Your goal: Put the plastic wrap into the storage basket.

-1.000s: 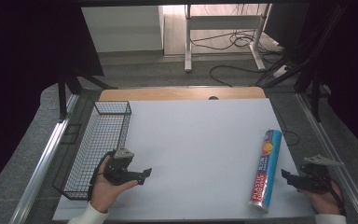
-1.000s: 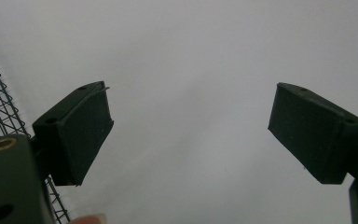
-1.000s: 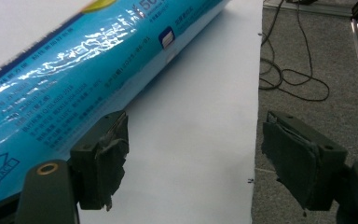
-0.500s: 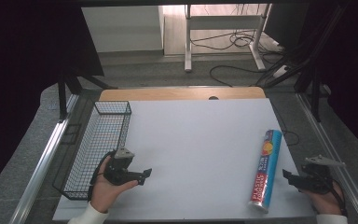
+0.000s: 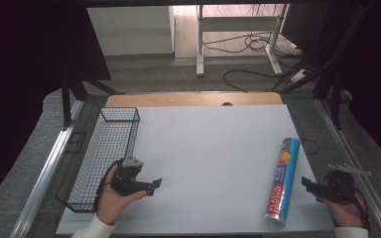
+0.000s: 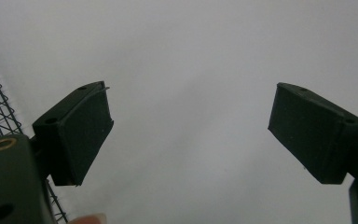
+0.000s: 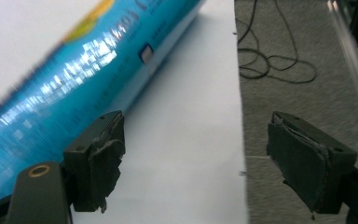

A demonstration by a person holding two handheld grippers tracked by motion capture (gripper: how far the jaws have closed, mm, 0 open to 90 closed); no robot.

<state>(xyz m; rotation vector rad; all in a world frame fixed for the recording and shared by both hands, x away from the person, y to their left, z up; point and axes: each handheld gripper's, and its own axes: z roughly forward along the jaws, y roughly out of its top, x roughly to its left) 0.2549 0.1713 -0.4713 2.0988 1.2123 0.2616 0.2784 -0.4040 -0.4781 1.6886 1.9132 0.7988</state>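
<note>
Blue and glossy, the long roll box [image 5: 282,181] printed "plastic" lies flat near the right edge of the white tabletop [image 5: 208,148], its length running toward and away from me. I judge it light and stiff but slick, likely a thin carton that dents if squeezed hard, so I would grip it across its narrow width near the middle to stop it tipping. My right tongs [image 5: 311,185] sit just beside its near end, spread wide and empty; in the right gripper view the box [image 7: 74,84] lies beyond one jaw. My left tongs [image 5: 151,184] are also spread and empty, next to the wire basket [image 5: 99,153]. Compared with a second ago, I see nothing noticeably moved: box, basket and both hands sit as before.
</note>
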